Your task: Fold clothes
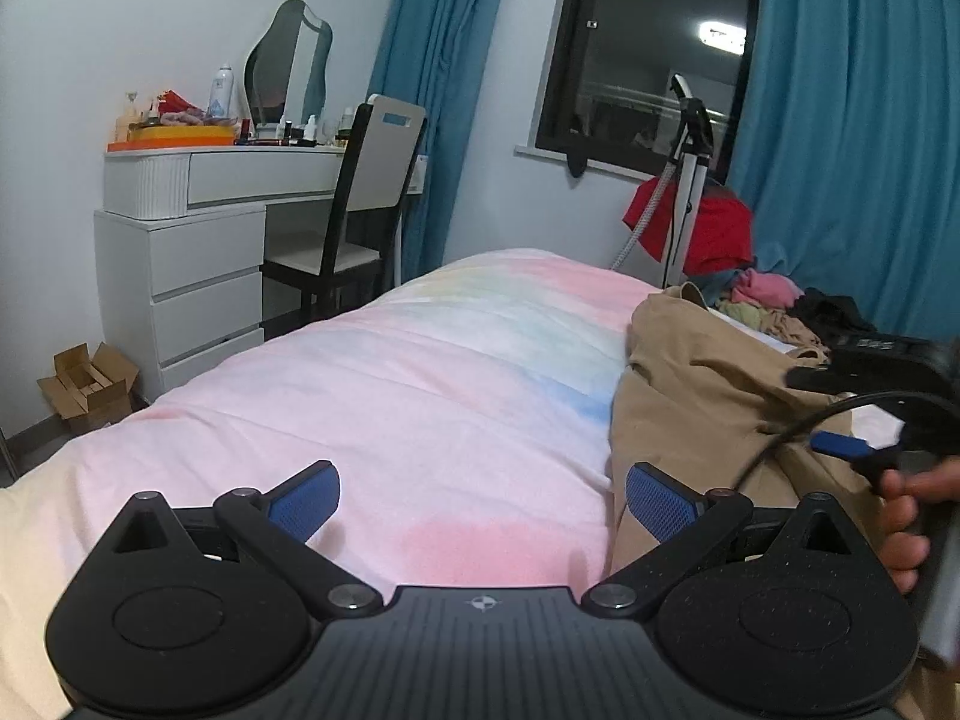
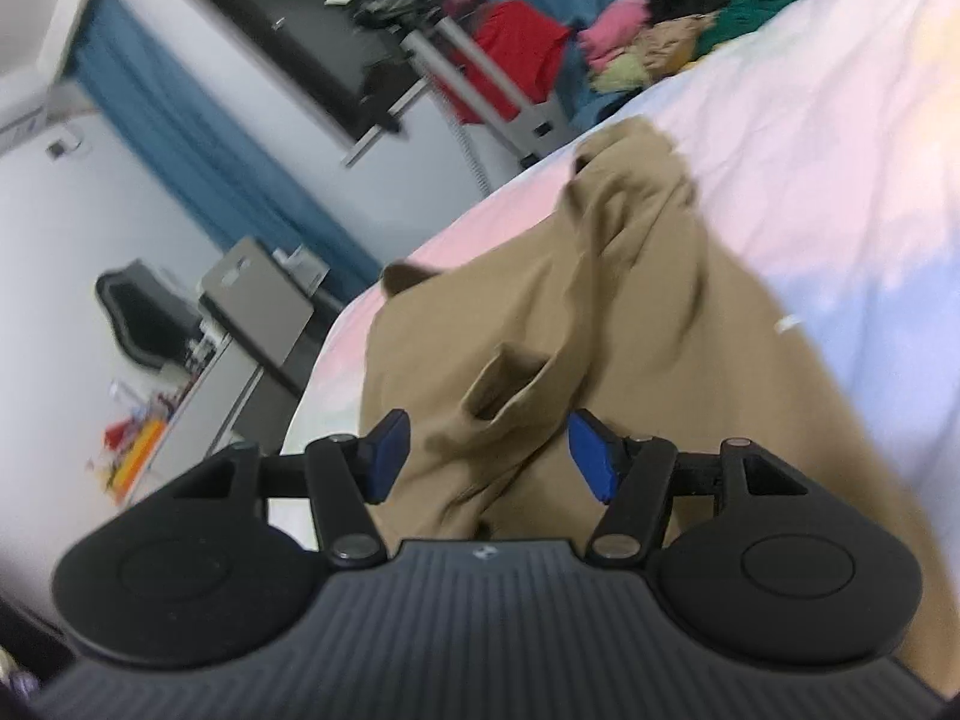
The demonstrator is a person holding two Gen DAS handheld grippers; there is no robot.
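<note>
A wide bed point(image 1: 420, 360) fills the scene, covered by a soft quilt in pastel patches of pink, pale blue, faint yellow and white. A crumpled tan garment point(image 2: 570, 312) lies directly on the quilt, bunched into thick folds and ridges, with pink quilt showing on one side of it and pale blue and white on the other. At the far end of the bed sits a loose heap of clothes point(image 2: 690, 18), separate from the tan garment: pink, pale yellow, beige, dark green and black pieces jumbled together.
</note>
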